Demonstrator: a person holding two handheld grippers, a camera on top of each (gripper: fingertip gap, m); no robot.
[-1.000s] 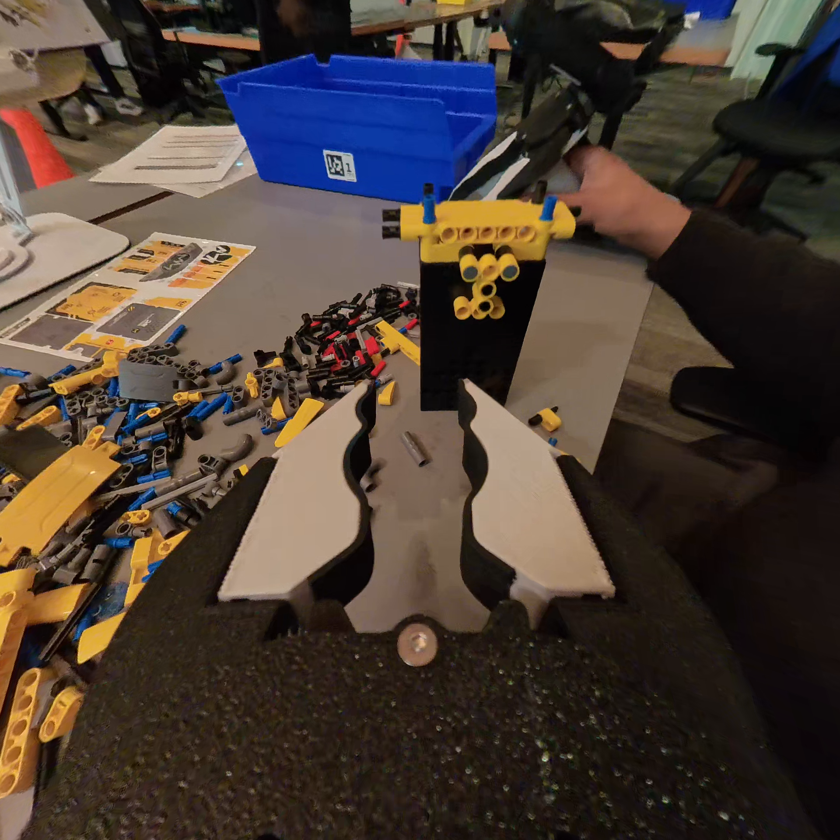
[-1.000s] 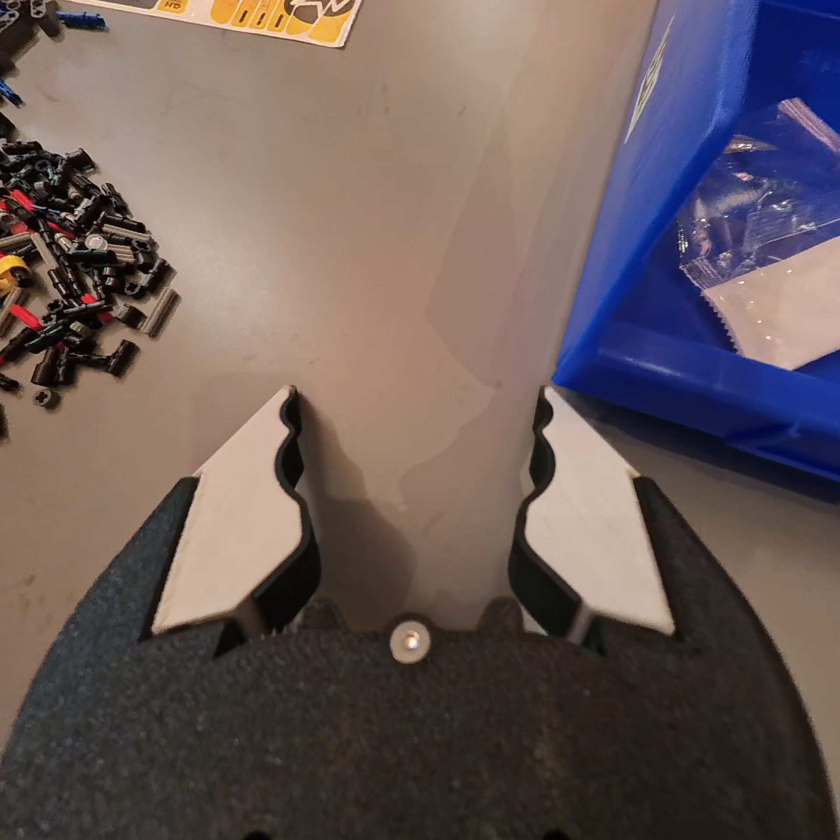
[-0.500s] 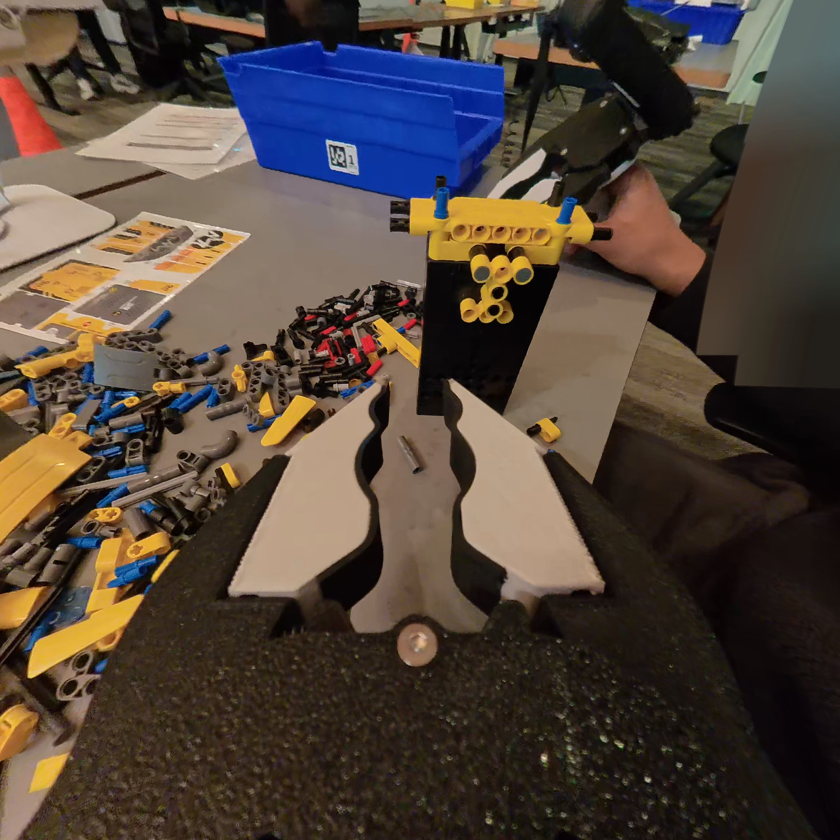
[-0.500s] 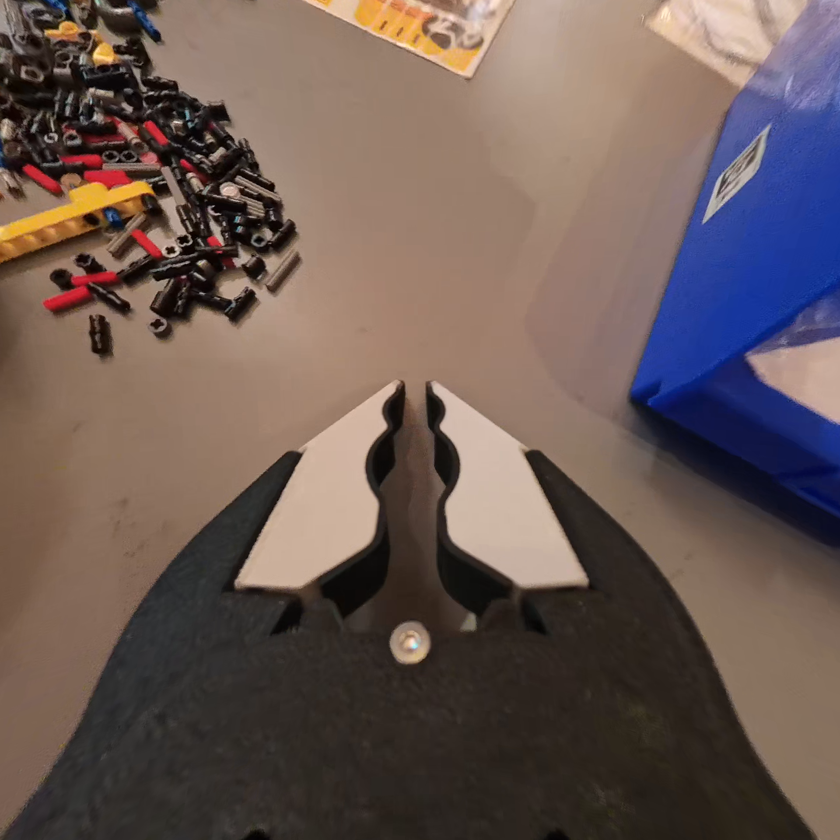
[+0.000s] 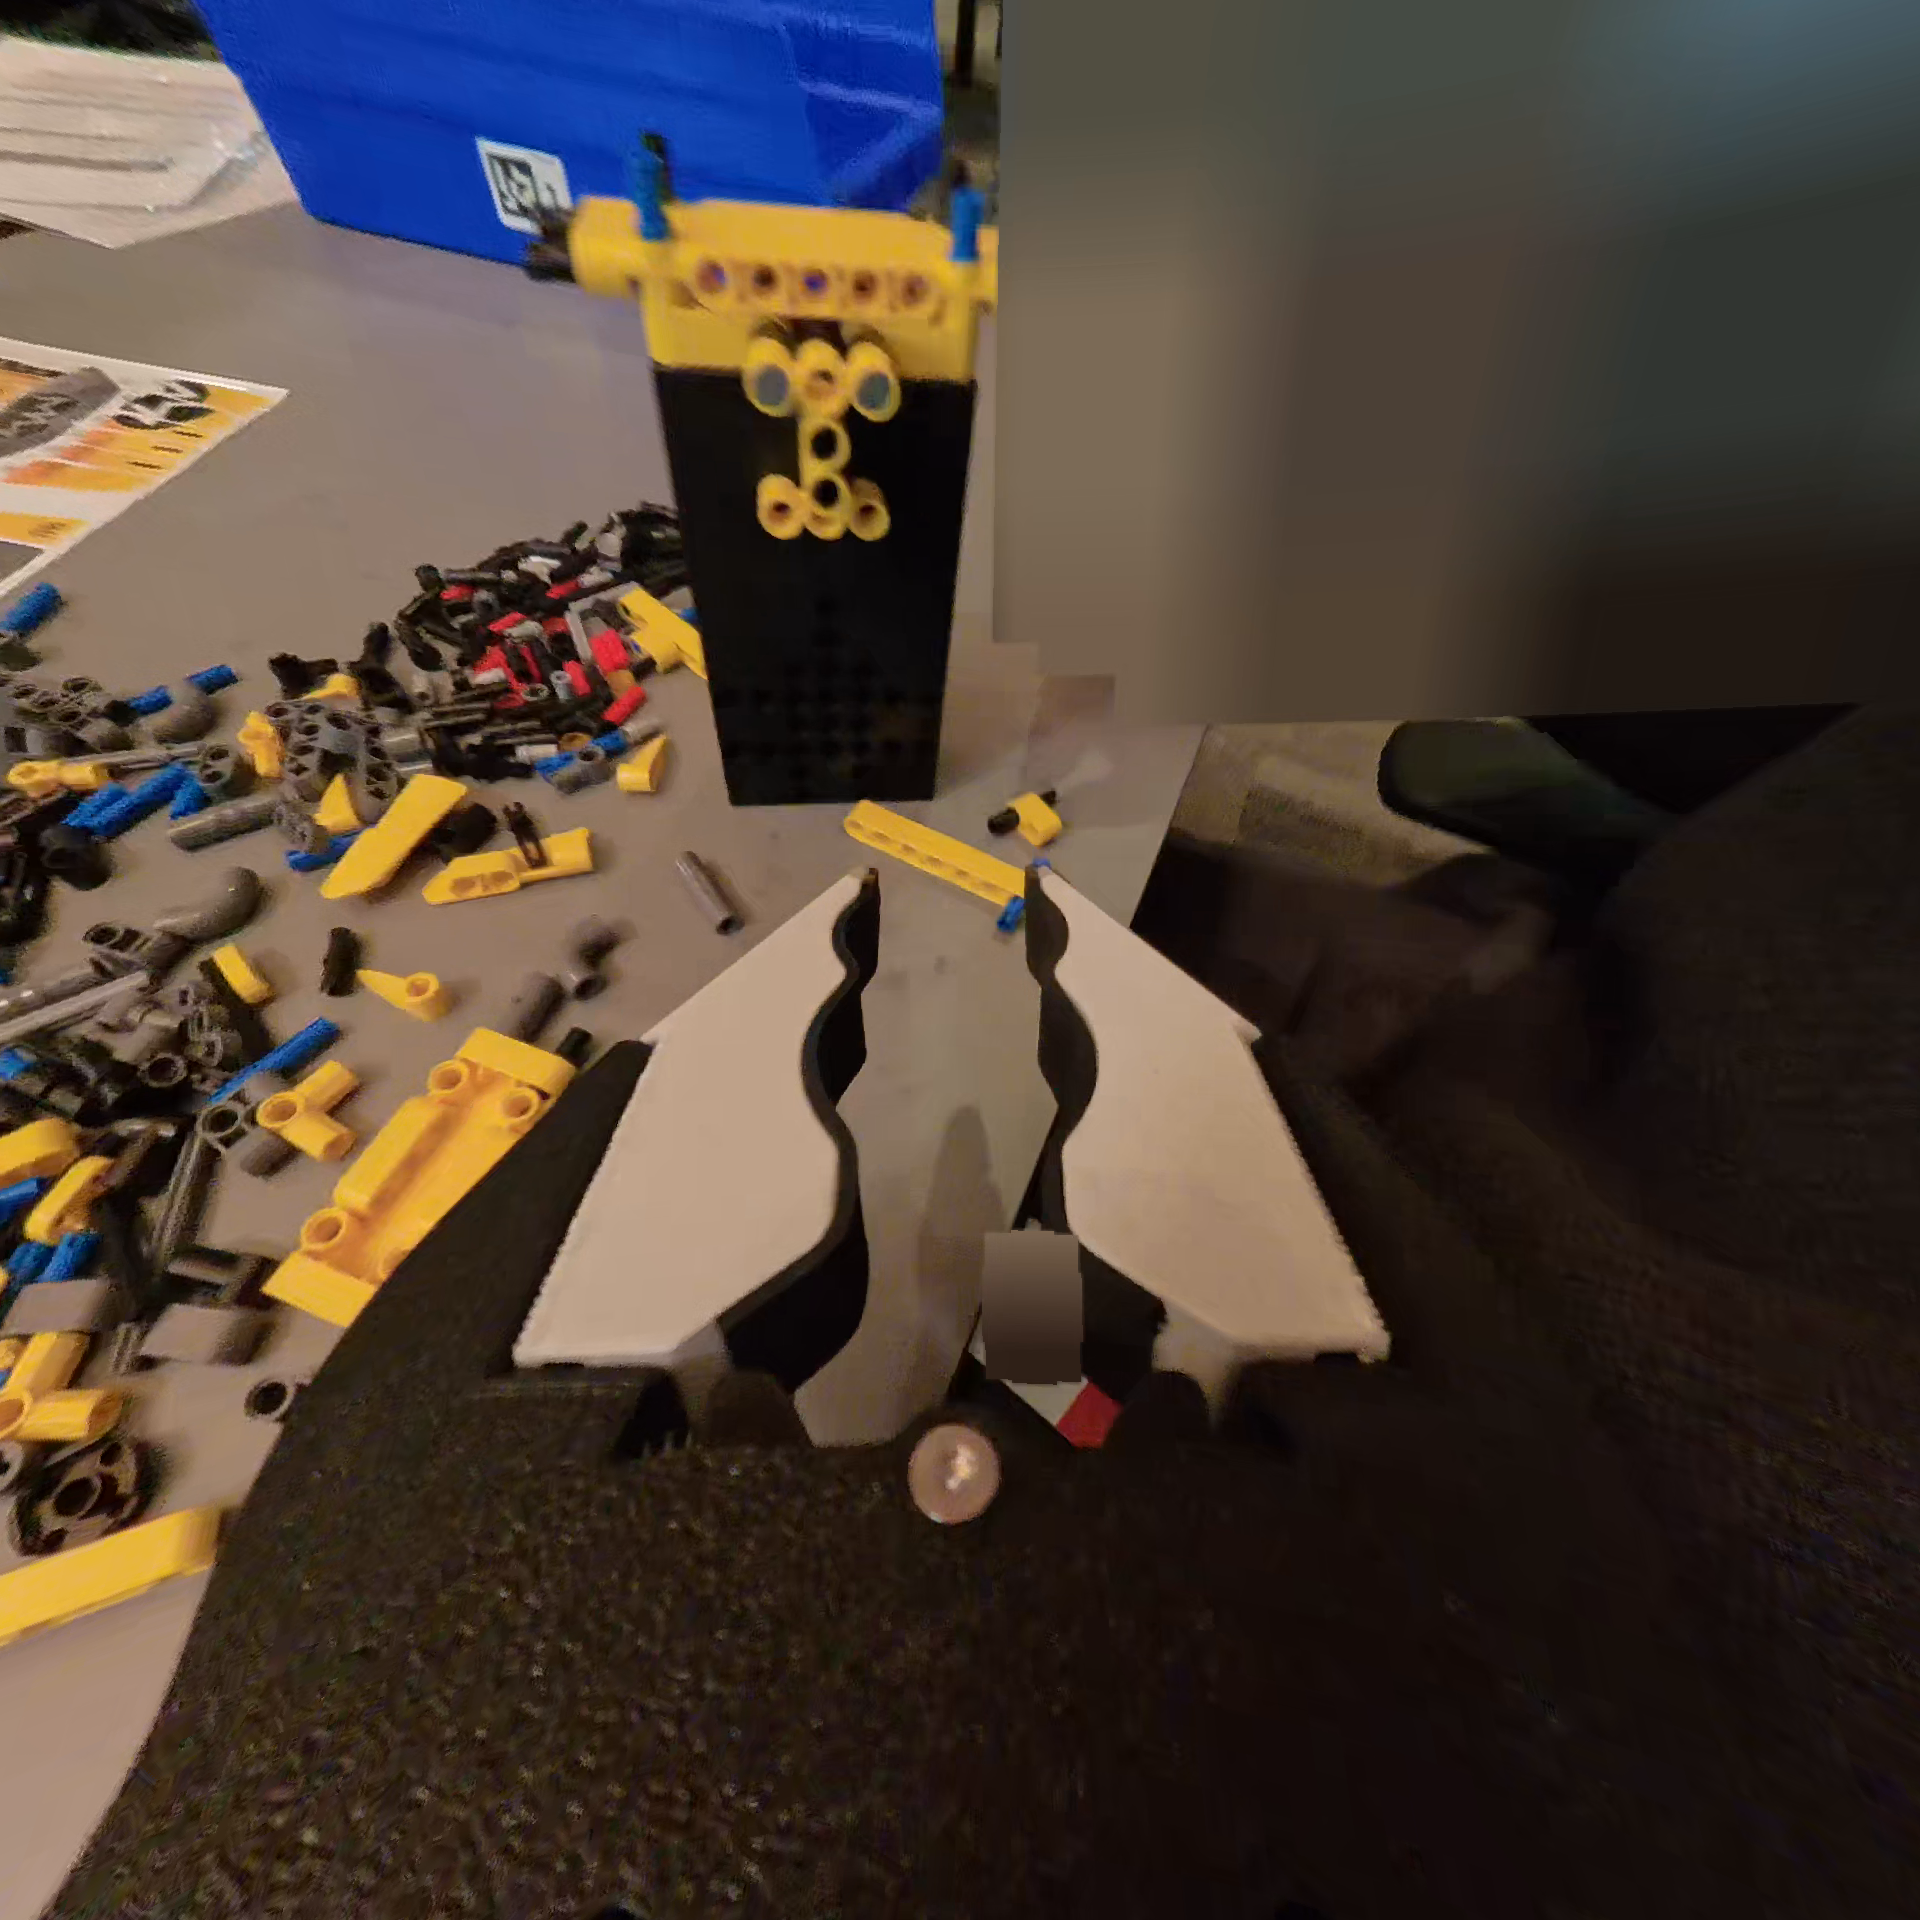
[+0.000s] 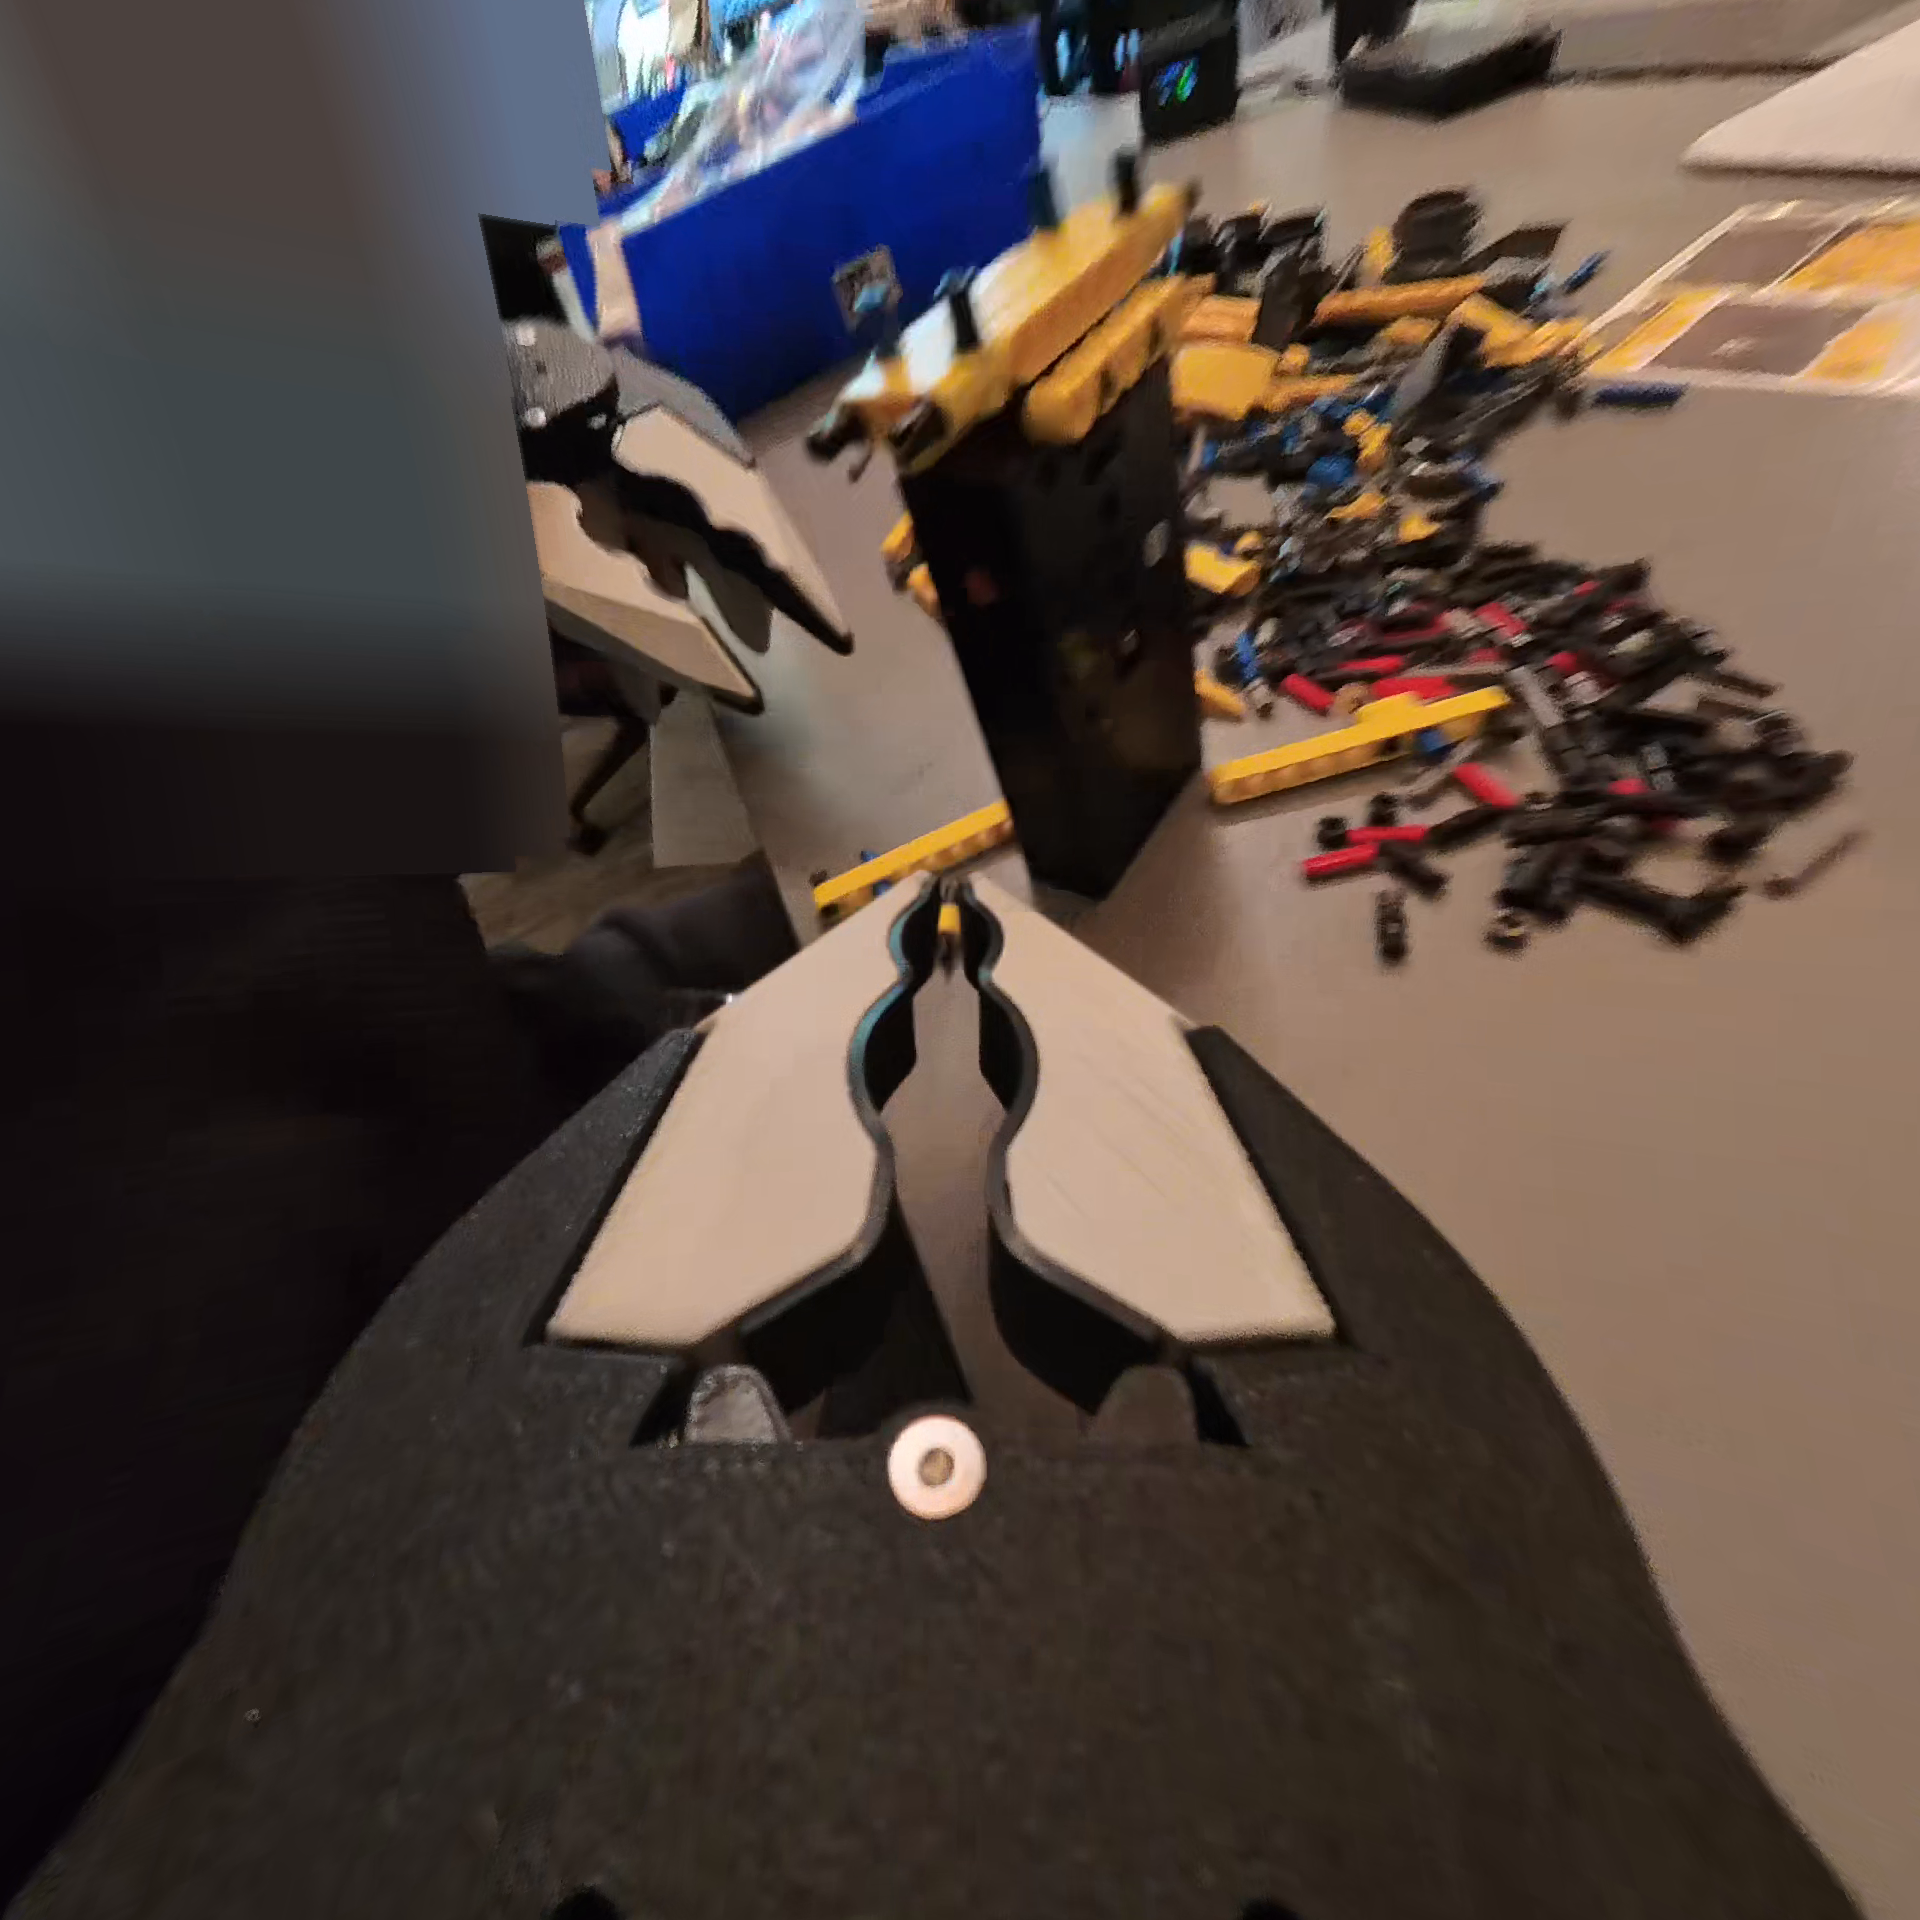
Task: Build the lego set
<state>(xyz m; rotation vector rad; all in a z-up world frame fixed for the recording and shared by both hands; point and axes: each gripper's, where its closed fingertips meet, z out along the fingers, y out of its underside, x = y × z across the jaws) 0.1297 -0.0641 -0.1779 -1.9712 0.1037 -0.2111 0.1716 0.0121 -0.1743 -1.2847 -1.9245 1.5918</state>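
A black brick tower (image 5: pixel 831 644) topped by a yellow beam assembly (image 5: pixel 790 281) with blue pins stands near the table's right edge. My left gripper (image 5: pixel 951 876) is narrowly open and empty, a short way in front of the tower. A yellow beam (image 5: pixel 930 860) lies just beyond its tips, with a small yellow connector (image 5: pixel 1029 819) and a grey pin (image 5: pixel 710 891) close by. My right gripper (image 6: pixel 943 885) is shut, low at the table edge, and points at the tower (image 6: pixel 1070 623). A yellow bit shows through the slit at its tips. The left gripper (image 6: pixel 800 673) also shows there.
A big pile of loose yellow, black, blue and red pieces (image 5: pixel 499 665) covers the table left of the tower; it also shows in the right wrist view (image 6: pixel 1558 675). A blue bin (image 5: pixel 582 94) stands behind. A sticker sheet (image 5: pixel 114 426) lies far left. The table edge (image 5: pixel 1164 831) is close on the right. Left tips to right tips: about 10 centimeters. The small yellow connector (image 5: pixel 1029 819) is about 6 centimeters from my right fingertips. The grey pin (image 5: pixel 710 891) is about 7 centimeters from my left fingertips.
My right gripper closed, then swung from looking down beside the blue bin to facing the tower from the table edge. My left gripper drew back from the tower; its gap narrowed, then widened slightly.
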